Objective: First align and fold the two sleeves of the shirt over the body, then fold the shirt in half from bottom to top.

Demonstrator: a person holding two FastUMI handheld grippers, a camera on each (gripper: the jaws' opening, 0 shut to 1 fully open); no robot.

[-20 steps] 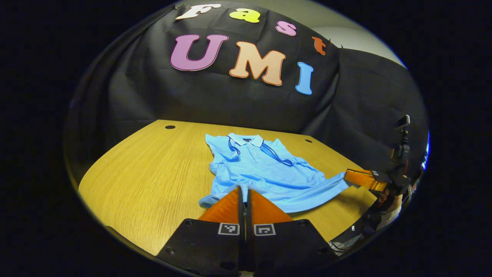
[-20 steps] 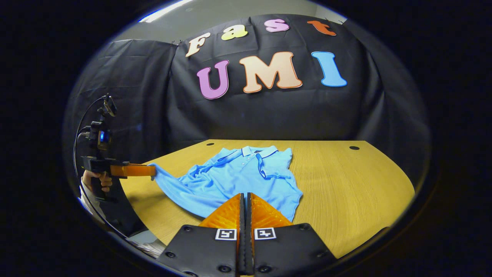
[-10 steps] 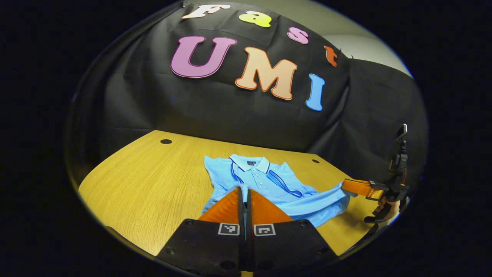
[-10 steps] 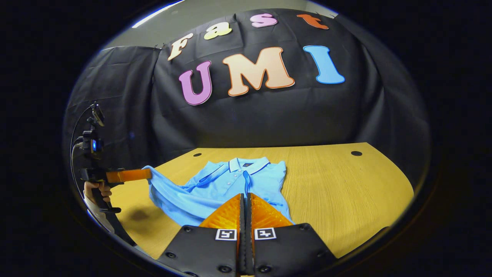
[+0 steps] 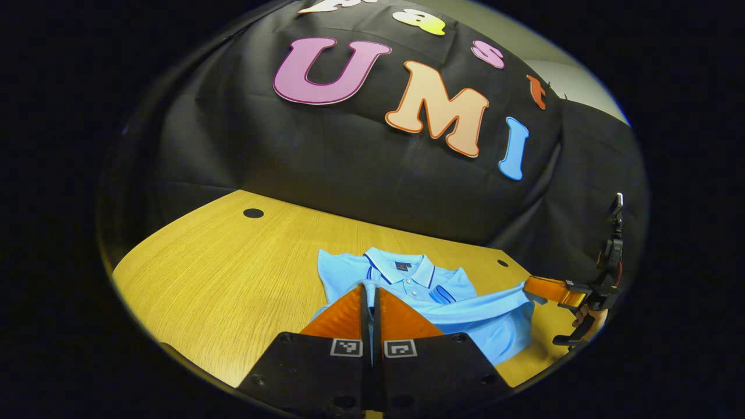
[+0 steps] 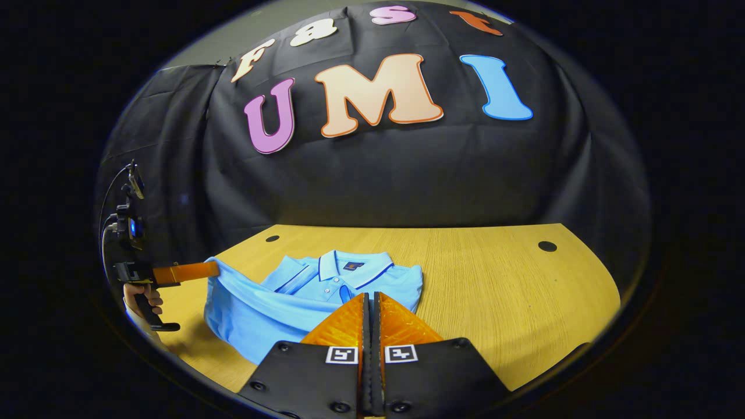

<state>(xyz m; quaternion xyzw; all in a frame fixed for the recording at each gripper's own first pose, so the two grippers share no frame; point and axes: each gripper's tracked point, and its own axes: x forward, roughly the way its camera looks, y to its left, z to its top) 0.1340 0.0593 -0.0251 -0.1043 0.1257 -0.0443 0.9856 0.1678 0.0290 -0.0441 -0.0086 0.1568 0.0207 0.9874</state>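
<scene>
A light blue polo shirt (image 5: 495, 326) lies on the wooden table (image 5: 233, 279), collar (image 5: 401, 270) at the far end, both sleeves laid over its chest. Its bottom hem is lifted off the table and hangs between the two grippers. My left gripper (image 5: 370, 285) is shut on one hem corner, also seen in the right gripper view (image 6: 214, 269). My right gripper (image 6: 370, 295) is shut on the other corner, and it appears far off in the left gripper view (image 5: 528, 287). In both views the hem sags over the lower body of the shirt (image 6: 262, 314).
The table (image 6: 495, 291) has round cable holes (image 6: 547, 245) near its far corners. Black cloth walls close the back and sides. A hand (image 6: 139, 297) holds the left gripper's handle; another hand (image 5: 588, 317) holds the right one.
Both grippers have carried the lifted hem forward toward the collar. More of the lower body is now covered, and the collar sits closer to the fingertips.
</scene>
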